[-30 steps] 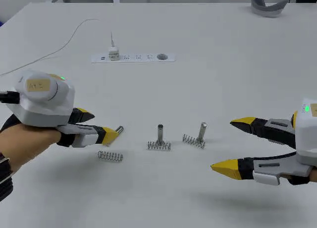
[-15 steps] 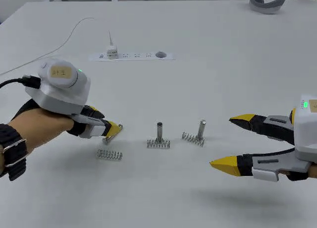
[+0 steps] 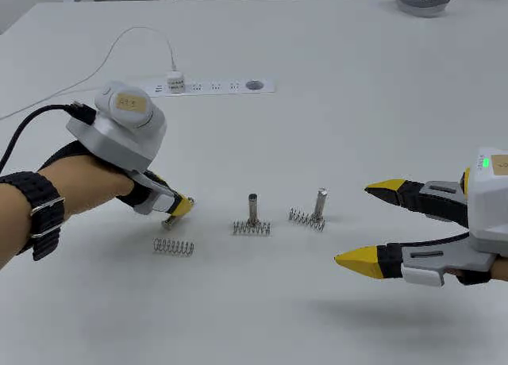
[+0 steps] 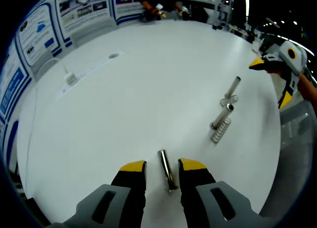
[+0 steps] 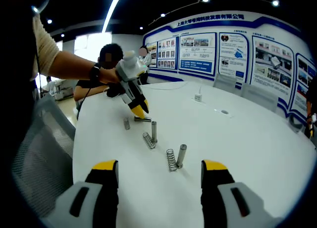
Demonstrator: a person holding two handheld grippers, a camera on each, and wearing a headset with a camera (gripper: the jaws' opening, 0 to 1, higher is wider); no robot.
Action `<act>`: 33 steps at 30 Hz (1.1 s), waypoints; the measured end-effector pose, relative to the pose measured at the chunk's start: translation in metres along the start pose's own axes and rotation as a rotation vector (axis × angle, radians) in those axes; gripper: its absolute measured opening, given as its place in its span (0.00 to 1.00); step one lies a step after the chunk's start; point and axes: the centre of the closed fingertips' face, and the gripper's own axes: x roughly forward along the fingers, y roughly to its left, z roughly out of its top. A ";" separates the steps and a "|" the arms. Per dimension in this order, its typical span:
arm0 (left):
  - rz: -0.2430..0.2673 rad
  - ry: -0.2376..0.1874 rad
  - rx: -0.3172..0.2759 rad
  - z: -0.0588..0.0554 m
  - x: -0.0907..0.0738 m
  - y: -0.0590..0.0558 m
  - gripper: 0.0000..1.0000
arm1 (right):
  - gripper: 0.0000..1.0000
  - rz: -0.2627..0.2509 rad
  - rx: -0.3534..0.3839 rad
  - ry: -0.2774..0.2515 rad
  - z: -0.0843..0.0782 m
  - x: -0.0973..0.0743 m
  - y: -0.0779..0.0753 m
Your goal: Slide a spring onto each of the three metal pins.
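My left gripper [image 4: 162, 164] has its fingers narrow on either side of a metal pin [image 4: 166, 169] lying low on the table [image 3: 317, 103]; I cannot tell if they pinch it. A loose spring [image 3: 173, 247] lies just beside it. Two upright pins [image 3: 252, 207] [image 3: 320, 201] each have a spring [image 3: 252, 228] [image 3: 306, 219] lying at the base. My right gripper [image 3: 369, 224] hovers near them, fingers wide.
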 end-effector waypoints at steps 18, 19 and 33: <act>-0.003 0.144 -0.035 0.001 0.010 0.001 0.21 | 0.68 0.006 0.005 0.001 -0.002 0.000 0.001; -0.003 0.155 -0.038 0.000 0.010 0.000 0.21 | 0.68 0.005 0.005 0.000 -0.001 0.000 0.000; 0.007 0.233 -0.075 -0.005 0.016 0.002 0.16 | 0.68 0.004 0.005 0.003 -0.002 -0.001 0.000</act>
